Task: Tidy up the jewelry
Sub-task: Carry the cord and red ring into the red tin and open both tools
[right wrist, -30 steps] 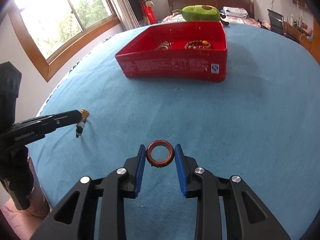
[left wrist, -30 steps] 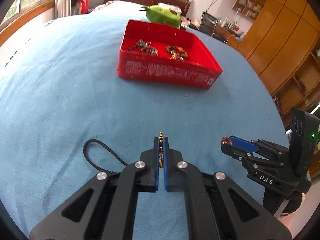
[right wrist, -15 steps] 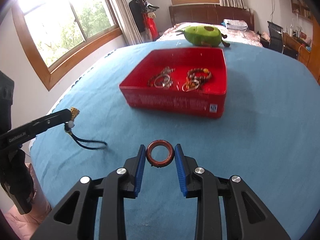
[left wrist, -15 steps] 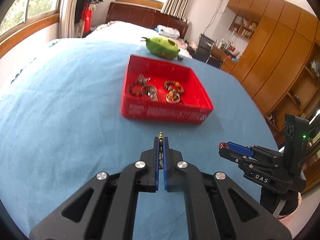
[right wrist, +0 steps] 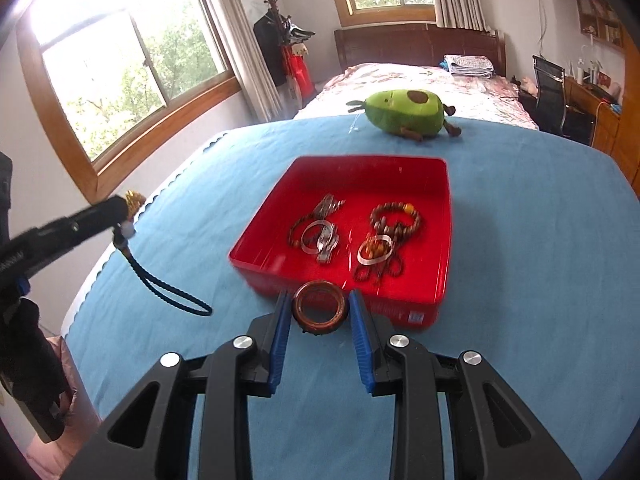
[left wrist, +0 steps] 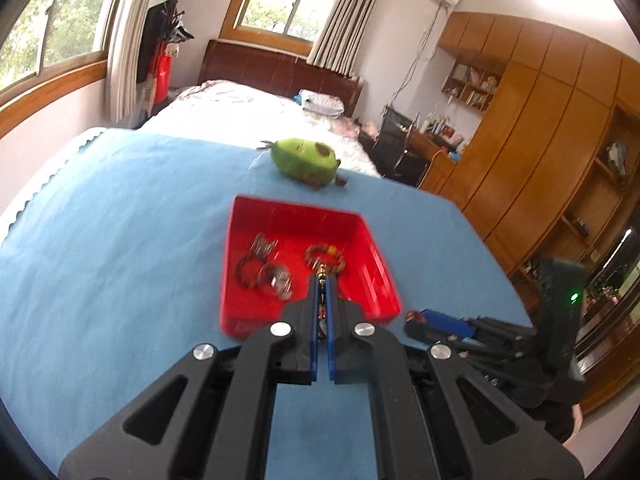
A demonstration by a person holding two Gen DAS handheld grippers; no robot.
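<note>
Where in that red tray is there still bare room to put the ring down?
The red tray is bare along its far half, toward the avocado toy, and in a strip by its right wall. The near half is crowded: a watch on the left, a bead bracelet and clear bangle beside it.

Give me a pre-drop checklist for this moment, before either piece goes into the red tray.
1. Left gripper shut on the corded charm: ok.
2. Cord loop hanging free, clear of the blue cloth: cannot tell.
3. Right gripper shut on the reddish-brown ring: ok.
4. Red tray open, bare floor left at its far end: ok.
5. Right fingers past the tray's near wall: not ok, short of it.
6. Green plush toy outside the tray: ok.
</note>
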